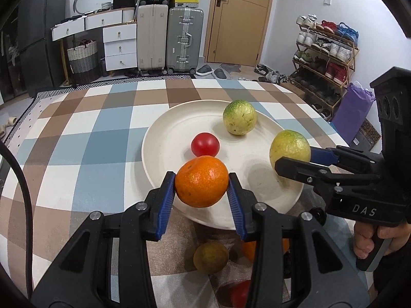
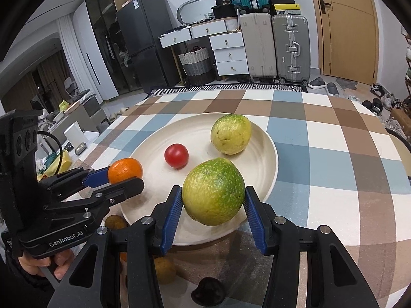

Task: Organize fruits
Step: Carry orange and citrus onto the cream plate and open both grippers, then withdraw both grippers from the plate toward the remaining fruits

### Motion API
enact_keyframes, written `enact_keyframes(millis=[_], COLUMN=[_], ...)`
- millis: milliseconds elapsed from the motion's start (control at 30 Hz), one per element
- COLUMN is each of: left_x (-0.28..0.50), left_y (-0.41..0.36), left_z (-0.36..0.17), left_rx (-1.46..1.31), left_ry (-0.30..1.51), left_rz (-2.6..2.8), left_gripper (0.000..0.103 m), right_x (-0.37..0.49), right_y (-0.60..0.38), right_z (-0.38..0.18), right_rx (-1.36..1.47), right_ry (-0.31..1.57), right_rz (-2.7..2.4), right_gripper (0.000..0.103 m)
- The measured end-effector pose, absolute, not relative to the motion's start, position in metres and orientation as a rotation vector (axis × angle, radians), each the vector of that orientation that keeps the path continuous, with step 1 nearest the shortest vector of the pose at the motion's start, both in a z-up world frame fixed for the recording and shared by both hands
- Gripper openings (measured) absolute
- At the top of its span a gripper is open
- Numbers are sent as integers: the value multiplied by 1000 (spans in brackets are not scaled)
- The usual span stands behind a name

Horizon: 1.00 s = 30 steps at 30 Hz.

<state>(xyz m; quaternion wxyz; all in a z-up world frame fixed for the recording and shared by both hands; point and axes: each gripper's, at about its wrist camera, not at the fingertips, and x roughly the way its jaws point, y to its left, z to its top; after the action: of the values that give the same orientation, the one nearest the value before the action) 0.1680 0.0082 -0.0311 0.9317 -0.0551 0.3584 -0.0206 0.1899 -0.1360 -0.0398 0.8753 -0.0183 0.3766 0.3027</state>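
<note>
In the left wrist view, nearest the lens, the left tool (image 1: 202, 182) is clenched on an orange (image 1: 201, 181), its blue pads (image 1: 166, 200) pressing the fruit from both sides. The orange hangs above the near rim of a cream plate (image 1: 159, 138) standing on the checkered surface (image 1: 77, 133). On the plate lie a red tomato (image 1: 205, 144) and, farther back, a yellow-green citrus (image 1: 239, 117). At the right, the right tool (image 1: 295, 159) grips a second green citrus (image 1: 289, 146) over the plate's right side; a hand (image 1: 375, 241) holds its handle. Below the plate's near edge lie a dull brownish fruit (image 1: 210, 256) and other fruit half hidden by the tool.

In the right wrist view, closest in, the right tool (image 2: 213, 200) is clamped on the green citrus (image 2: 213, 191) above the plate's (image 2: 267, 159) near edge. The tomato (image 2: 176, 155) and yellow-green citrus (image 2: 230, 134) rest on the plate beyond. At the left, the left tool (image 2: 123, 177) holds the orange (image 2: 125, 170) at the plate's left rim.
</note>
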Motion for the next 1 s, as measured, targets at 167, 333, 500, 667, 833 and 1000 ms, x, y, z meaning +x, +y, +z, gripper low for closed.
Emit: enact_keyframes(millis=[167,333,500,667,833,1000], left_x=[167,161,153,142,129,115], left_y=[9,10,13,17,18,14], left_z=[-30,-26,-20,-14,-9,-8], left_rx=[-113,-115,-119,-122,-129,-124], left_ry=[731,707,672,648,627,630], left_rz=[-30,-25,5,26,27,19], left_gripper=[37,42,82,90,102,102], right_x=[188,179,173,172,172,167], right_y=[-137,-144,-151,-157,-166,-172], right_z=[-40,-32,-29,-26,-24,-26], right_rx=[-41,-29,-27,-23,6,-4], right_ry=[776,723,701,702,703,719], right_rz=[630,628,624,602,598,602], right_gripper=[50,54,80,92,103,103])
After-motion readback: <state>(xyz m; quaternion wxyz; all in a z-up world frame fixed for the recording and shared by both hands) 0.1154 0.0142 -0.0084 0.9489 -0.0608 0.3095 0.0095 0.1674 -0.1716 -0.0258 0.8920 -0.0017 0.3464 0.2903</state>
